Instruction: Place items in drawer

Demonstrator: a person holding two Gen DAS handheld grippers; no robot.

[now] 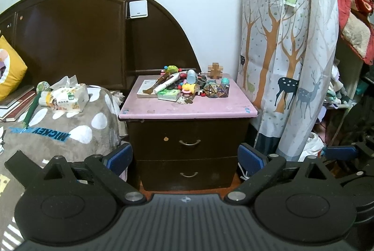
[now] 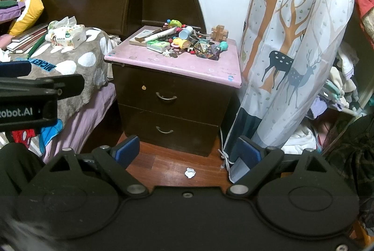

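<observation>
A dark wooden nightstand with a pink top (image 1: 187, 108) (image 2: 149, 59) stands between the bed and a curtain. Its upper drawer (image 1: 189, 140) (image 2: 166, 97) and lower drawer (image 1: 188, 174) (image 2: 164, 130) are both closed. A pile of small items (image 1: 184, 85) (image 2: 184, 40) lies on the top: toys, a white tube, a green tissue pack, a wooden puzzle (image 1: 215, 70). My left gripper (image 1: 185, 157) is open and empty, well in front of the drawers. My right gripper (image 2: 188, 153) is open and empty, above the floor before the nightstand.
A bed (image 1: 58, 129) with a grey spotted blanket and a tissue pack (image 1: 67, 99) stands on the left. A deer-print curtain (image 1: 285, 52) (image 2: 292, 40) hangs right of the nightstand. A crumpled paper (image 2: 189, 172) lies on the wooden floor. Clothes fill the shelves at far right.
</observation>
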